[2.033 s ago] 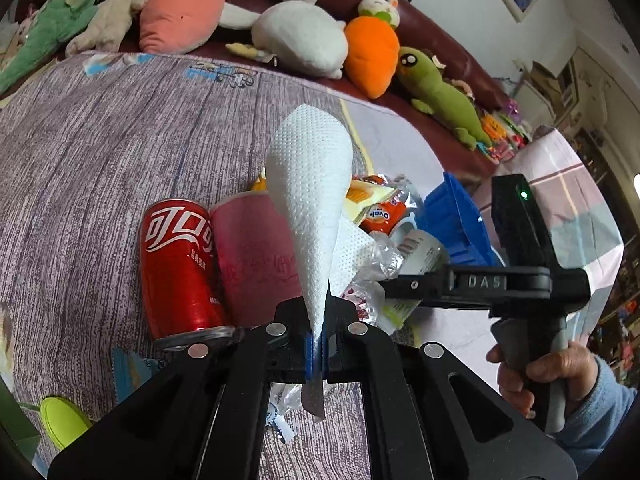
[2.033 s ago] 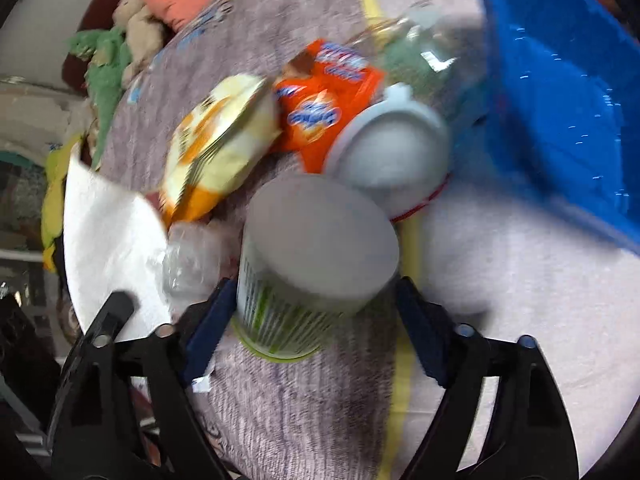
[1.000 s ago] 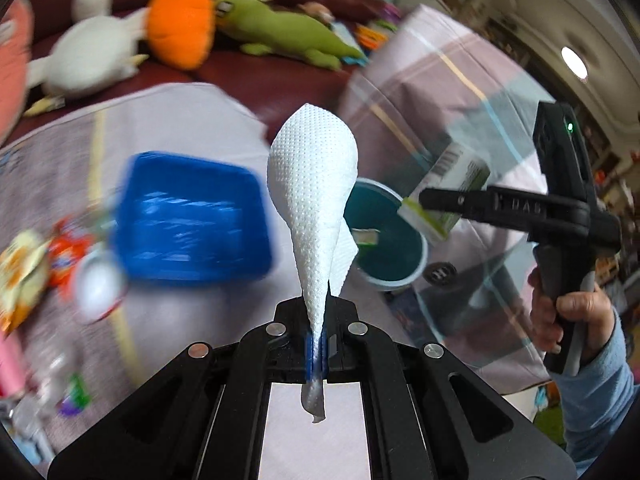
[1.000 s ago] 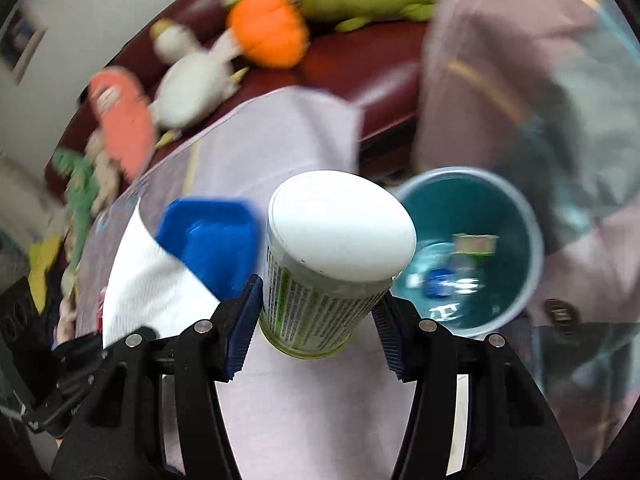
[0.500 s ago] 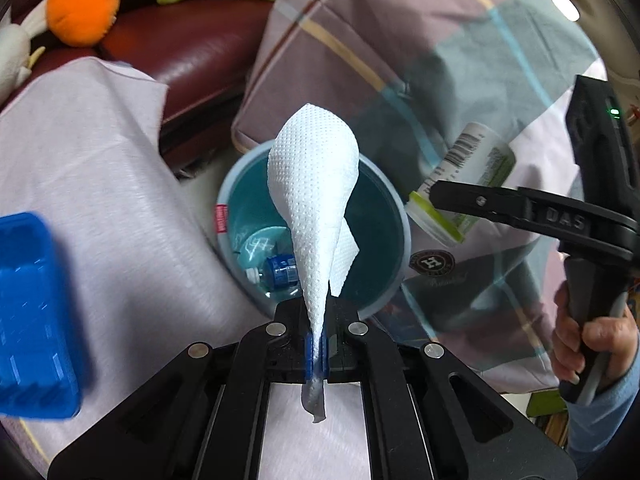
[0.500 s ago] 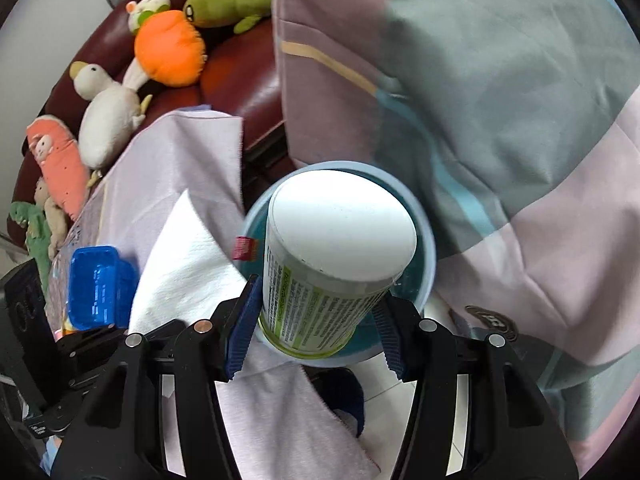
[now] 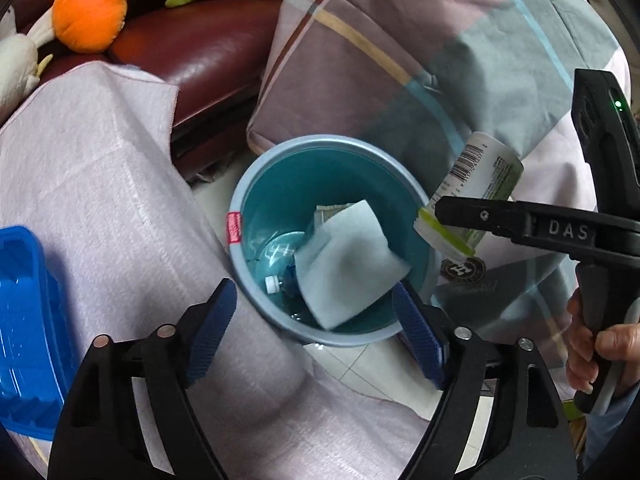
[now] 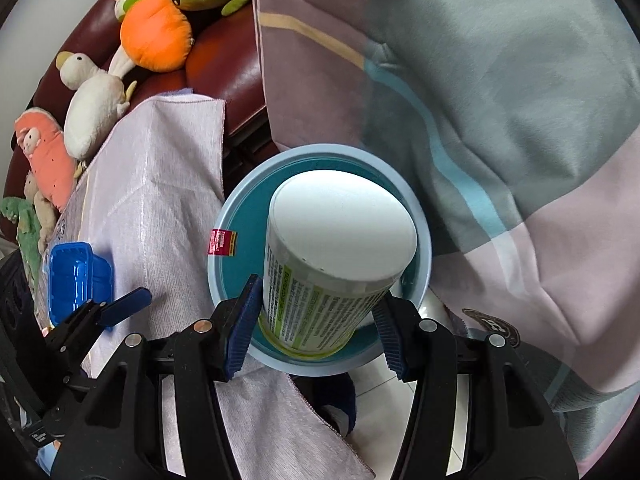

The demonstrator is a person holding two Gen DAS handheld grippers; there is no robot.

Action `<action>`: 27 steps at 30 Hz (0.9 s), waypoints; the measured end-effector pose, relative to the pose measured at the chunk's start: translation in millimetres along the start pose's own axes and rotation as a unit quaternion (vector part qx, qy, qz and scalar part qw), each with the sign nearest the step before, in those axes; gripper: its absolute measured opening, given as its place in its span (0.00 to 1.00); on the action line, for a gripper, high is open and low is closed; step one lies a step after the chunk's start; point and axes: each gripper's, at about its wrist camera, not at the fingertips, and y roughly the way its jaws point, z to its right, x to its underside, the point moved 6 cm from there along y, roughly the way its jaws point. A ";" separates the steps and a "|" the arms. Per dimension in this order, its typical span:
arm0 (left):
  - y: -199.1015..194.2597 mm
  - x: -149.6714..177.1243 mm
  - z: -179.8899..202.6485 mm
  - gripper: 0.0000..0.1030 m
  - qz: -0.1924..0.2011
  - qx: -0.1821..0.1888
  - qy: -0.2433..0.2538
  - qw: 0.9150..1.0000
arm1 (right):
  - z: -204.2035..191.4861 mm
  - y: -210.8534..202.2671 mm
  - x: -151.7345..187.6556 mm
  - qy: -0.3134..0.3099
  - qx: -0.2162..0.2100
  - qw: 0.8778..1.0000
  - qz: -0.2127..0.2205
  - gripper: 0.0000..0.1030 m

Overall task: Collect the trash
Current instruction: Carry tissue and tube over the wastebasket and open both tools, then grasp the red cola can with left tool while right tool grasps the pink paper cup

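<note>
A round teal trash bin (image 7: 256,184) stands on the floor beside the table; it also shows in the right wrist view (image 8: 224,264). A white paper napkin (image 7: 348,268) lies in the bin on top of a plastic bottle (image 7: 280,280). My left gripper (image 7: 312,320) is open and empty just above the bin's near rim. My right gripper (image 8: 316,332) is shut on a white and green canister (image 8: 336,248) and holds it over the bin's mouth. The canister (image 7: 476,196) also shows at the bin's right rim in the left wrist view.
A pale purple cloth (image 7: 100,184) covers the table at left, with a blue plastic tray (image 7: 24,320) on it. A dark red sofa (image 7: 200,52) with plush toys (image 7: 90,8) stands behind. A plaid blanket (image 7: 440,60) hangs right of the bin.
My left gripper has opened and the napkin has dropped into the bin. My right gripper has brought the canister closer over the bin's mouth.
</note>
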 end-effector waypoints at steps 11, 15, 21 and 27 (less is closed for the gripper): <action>-28.9 18.7 -23.7 0.87 0.017 0.008 -0.031 0.999 | -25.5 5.1 3.2 -0.018 0.018 1.000 -0.016 0.78; -46.7 31.7 -37.0 0.88 0.025 0.005 -0.044 0.999 | -40.1 -5.3 9.7 -0.030 0.021 0.999 -0.013 0.79; -84.1 57.8 -67.5 0.88 0.045 -0.009 -0.071 0.996 | -78.8 -20.6 23.9 -0.054 0.011 0.998 -0.007 0.81; -129.8 91.4 -106.6 0.89 0.069 -0.031 -0.102 0.992 | -133.8 -32.2 48.3 -0.090 -0.007 0.996 -0.008 0.82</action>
